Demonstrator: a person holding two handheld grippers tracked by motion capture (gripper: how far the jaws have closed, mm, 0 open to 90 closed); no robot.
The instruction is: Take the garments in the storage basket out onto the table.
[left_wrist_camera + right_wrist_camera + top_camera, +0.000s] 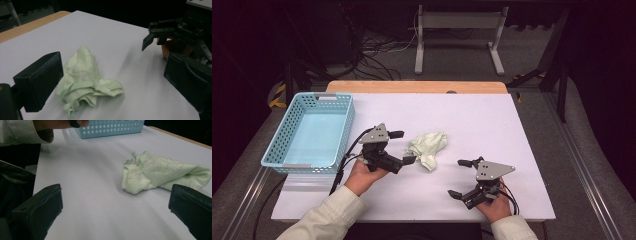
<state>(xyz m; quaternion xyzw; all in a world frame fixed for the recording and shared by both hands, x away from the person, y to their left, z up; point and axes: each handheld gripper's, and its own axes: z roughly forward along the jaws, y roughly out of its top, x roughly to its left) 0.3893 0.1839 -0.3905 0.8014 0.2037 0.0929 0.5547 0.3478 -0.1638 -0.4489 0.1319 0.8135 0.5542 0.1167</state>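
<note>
A crumpled pale green cloth lies loose on the white table top, near its middle. My left gripper is just left of the cloth, open, jaws pointing at it and one on either side of its near edge. In the left gripper view the cloth lies between and just beyond the wide-apart jaws of the left gripper. My right gripper stands open to the right of the cloth, nearer the front edge, with nothing in it. In the right gripper view the cloth lies ahead, toward the right jaw.
A light blue perforated basket stands at the table's left edge, nothing visible inside; its wall is seen past the person's sleeve. The right gripper faces the left one across the cloth. A wooden strip borders the far side.
</note>
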